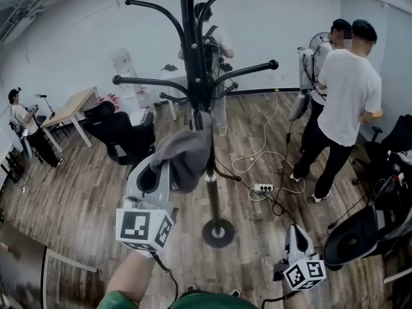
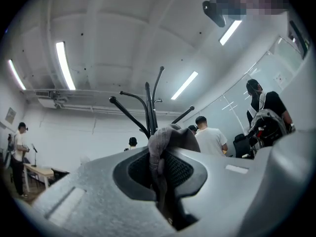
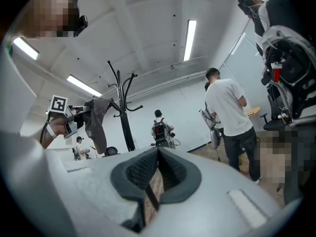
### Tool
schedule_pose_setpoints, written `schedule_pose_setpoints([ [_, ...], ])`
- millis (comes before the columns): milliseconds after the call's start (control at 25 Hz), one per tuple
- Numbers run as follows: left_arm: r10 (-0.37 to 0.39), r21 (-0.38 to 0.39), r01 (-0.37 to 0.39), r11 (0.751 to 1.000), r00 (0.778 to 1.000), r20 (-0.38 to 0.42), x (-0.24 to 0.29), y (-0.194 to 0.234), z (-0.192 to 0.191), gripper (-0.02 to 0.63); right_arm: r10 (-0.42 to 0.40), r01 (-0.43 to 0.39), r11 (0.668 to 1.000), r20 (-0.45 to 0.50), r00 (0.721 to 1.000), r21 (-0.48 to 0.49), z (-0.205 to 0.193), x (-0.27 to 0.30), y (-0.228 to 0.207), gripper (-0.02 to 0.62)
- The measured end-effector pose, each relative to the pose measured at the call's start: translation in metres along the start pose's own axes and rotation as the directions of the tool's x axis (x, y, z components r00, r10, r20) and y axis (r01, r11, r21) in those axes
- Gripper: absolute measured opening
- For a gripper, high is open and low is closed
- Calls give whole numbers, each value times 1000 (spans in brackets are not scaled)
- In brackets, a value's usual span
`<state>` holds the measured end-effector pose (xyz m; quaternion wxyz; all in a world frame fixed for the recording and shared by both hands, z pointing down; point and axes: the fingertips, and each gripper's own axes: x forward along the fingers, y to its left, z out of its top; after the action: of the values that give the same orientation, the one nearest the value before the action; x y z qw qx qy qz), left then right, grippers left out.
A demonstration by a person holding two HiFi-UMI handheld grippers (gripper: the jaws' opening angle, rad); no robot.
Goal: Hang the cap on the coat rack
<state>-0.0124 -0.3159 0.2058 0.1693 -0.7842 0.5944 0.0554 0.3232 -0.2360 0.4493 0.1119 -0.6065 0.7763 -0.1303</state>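
A black coat rack point(image 1: 210, 184) stands on the wooden floor in front of me, its curved hooks point(image 1: 152, 82) spreading at the top. My left gripper point(image 1: 165, 167) is shut on a grey cap point(image 1: 188, 154), which it holds right against the rack's pole below the hooks. In the left gripper view the cap point(image 2: 171, 139) bunches between the pads, with the rack point(image 2: 148, 110) just behind it. My right gripper point(image 1: 295, 233) hangs low at the right, shut with nothing in it. From the right gripper view the cap point(image 3: 97, 120) dangles from the left gripper point(image 3: 74, 120) beside the rack point(image 3: 124, 113).
The rack's round base point(image 1: 218, 232) sits near my feet. A power strip point(image 1: 262, 188) with trailing cables lies to its right. Two people point(image 1: 347, 102) stand at the right, another point(image 1: 216, 44) behind the rack. A black chair point(image 1: 119, 137) and a wooden table point(image 1: 74, 108) are at the left.
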Motion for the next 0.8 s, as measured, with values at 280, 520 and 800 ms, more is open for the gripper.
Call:
schedule_pose_setpoints([
  [280,20,178,-13,984,999,-35,-2,-10,-28,37,8,-8,1000,-6,1000,8,-15,10,9,3],
  [520,-24,198,38,980,997,-73,1,-23,-53,40,10,-9,1000,-32,999,14,-29,13,18,3],
  [800,-124,79,132,988,988,-96,5,-35,-84,43,-5,6,1000,-41,999,15,-38,11,26,3],
])
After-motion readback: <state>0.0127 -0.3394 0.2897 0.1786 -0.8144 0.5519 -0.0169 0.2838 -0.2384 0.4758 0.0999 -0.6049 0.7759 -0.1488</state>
